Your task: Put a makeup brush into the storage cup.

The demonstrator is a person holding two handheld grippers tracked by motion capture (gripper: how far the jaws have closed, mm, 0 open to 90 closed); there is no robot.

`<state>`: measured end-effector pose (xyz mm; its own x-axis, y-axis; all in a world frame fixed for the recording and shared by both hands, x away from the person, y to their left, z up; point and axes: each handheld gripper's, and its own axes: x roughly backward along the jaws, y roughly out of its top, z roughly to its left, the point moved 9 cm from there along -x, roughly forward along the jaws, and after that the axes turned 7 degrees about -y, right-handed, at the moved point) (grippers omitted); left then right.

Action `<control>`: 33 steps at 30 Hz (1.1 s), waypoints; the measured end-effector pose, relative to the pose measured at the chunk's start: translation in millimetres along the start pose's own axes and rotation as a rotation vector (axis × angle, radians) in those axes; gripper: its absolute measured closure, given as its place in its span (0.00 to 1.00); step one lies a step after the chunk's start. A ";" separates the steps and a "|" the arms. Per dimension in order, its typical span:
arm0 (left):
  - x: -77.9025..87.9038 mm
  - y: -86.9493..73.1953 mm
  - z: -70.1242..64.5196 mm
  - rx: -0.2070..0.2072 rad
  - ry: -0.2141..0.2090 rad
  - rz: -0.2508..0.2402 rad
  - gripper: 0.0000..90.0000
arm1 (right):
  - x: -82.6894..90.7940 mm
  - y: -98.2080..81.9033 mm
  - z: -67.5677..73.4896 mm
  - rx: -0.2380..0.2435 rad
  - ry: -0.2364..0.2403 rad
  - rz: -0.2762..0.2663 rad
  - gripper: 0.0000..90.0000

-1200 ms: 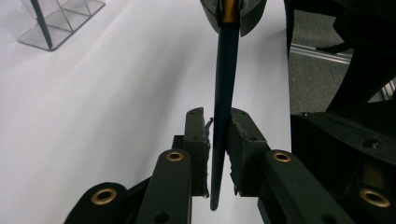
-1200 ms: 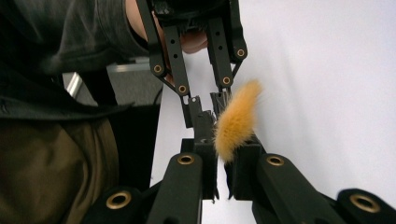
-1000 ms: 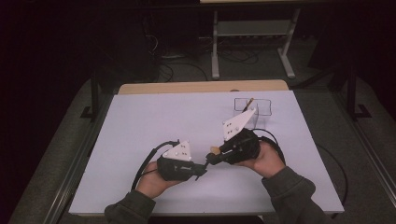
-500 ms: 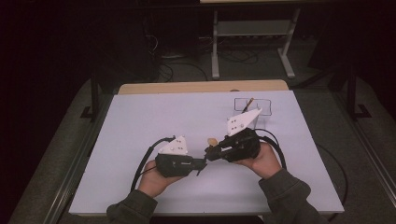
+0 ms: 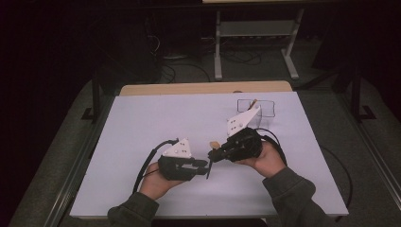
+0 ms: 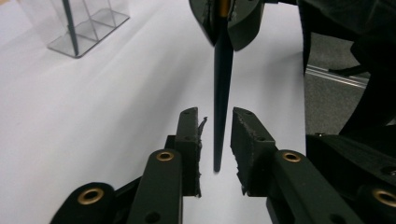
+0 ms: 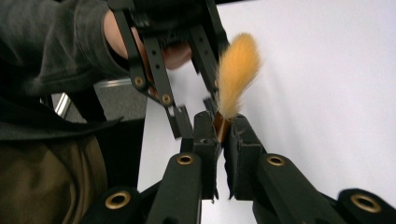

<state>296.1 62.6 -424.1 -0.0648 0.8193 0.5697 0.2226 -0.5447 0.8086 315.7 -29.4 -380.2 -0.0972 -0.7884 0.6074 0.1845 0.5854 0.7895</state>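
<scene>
Handover done: left tool (image 6: 215,140) has just been opening off the brush (image 6: 222,84), right tool (image 7: 223,135) clenched on its ferrule.

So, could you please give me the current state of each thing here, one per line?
Brush: clamped at its ferrule, held off the table, bristles free.
Right gripper: shut on the brush.
Left gripper: jaws just opened, standing either side of the brush handle without pressing it.
Clear organizer: upright, a dark stick standing inside.

The slim paintbrush with dark tapered handle (image 6: 219,93), copper ferrule and orange-tan bristle tuft (image 7: 236,70) hangs above the white table, held at its ferrule.
</scene>
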 end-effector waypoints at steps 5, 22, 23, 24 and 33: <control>4.5 -7.8 3.4 0.018 0.012 0.007 0.76 | 2.9 -4.9 -7.2 -0.005 -0.014 0.050 0.92; 23.0 -39.0 14.2 0.060 0.079 0.033 0.67 | 18.3 -17.7 -37.4 -0.028 -0.077 0.138 0.92; 23.0 -39.0 14.2 0.060 0.079 0.033 0.67 | 19.5 -18.3 -39.0 -0.031 -0.080 0.139 0.92; 25.9 -43.4 15.1 0.063 0.089 0.035 0.67 | 20.7 -18.8 -40.4 -0.038 -0.079 0.139 0.92; 35.7 -57.3 18.4 0.078 0.121 0.055 0.63 | 24.7 -23.1 -52.1 -0.055 -0.094 0.156 0.92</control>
<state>299.0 126.3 -452.8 -0.1663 0.7586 0.6300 0.3032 -0.5686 0.7647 360.0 -72.2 -388.0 -0.1540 -0.6658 0.7300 0.2576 0.6862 0.6802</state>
